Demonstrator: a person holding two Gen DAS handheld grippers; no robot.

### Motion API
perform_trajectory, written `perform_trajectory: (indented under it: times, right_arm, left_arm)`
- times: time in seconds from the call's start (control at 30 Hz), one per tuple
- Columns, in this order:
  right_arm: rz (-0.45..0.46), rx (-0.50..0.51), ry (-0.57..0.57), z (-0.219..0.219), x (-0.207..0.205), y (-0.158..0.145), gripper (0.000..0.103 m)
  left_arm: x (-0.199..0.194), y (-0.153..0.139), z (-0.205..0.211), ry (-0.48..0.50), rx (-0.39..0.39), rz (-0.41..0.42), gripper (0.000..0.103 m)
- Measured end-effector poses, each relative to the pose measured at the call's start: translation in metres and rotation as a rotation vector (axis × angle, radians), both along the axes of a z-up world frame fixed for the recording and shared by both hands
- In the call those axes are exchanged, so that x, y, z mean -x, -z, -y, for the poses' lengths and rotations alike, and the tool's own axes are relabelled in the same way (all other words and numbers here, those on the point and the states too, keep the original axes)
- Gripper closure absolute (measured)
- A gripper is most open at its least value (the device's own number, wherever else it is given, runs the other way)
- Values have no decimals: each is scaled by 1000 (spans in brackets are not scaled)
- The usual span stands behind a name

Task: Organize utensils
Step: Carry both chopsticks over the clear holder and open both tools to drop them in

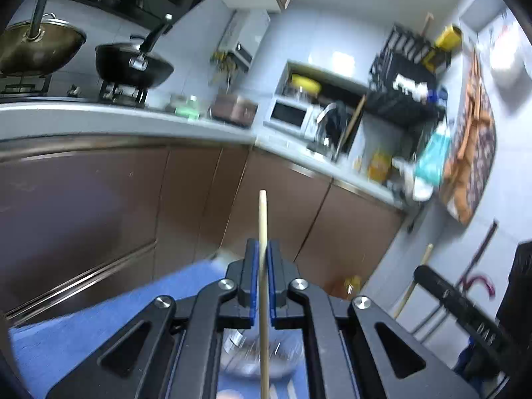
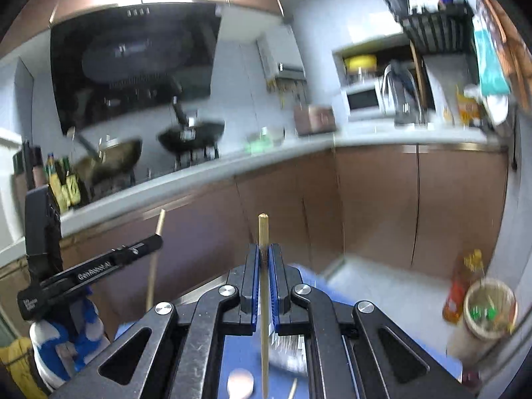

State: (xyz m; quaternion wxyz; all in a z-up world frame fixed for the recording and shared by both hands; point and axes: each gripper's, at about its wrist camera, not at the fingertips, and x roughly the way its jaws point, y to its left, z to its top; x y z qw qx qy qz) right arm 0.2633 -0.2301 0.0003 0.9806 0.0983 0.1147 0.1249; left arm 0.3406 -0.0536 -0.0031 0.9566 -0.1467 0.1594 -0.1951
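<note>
1. Left tongs (image 1: 262,259) are clenched on a pale wooden chopstick (image 1: 262,226), which runs up between the blue pads and pokes out past their tips.
2. Right tongs (image 2: 264,259) are likewise clenched on a second wooden chopstick (image 2: 263,232), its blunt end standing clear above the pads.
3. Both tongs are held up off the blue tabletop (image 1: 66,335), pointing toward the brown kitchen cabinets (image 1: 99,199).
4. Below the left tongs a shiny metal bowl (image 1: 239,362) sits on the blue cloth; it is too blurred to tell what is in it.
5. Below the right tongs a pale round spoon head (image 2: 240,382) and another thin stick (image 2: 292,388) lie on the blue surface, beside a blurred silvery object (image 2: 289,355).
6. At the right edge a tan cylindrical cup (image 2: 488,309) stands on the tabletop, with something green and small inside; I cannot tell what.
7. On the stove a black pan (image 1: 133,66) and a lidded metal wok (image 1: 40,46) rest side by side.
8. Farther along the worktop a white microwave (image 1: 289,113) sits under a yellow-lidded container (image 1: 304,81).
9. Mounted high on the wall, a black wire rack (image 1: 405,76) holds a jumble of items, blurred.
</note>
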Motion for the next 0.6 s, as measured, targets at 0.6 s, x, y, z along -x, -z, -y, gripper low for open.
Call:
perform_trajectory:
  times: [0.6]
  right_arm:
    - [-15, 96, 170, -5, -83, 101, 97]
  left_arm:
    - [-85, 84, 74, -171, -60, 88, 98]
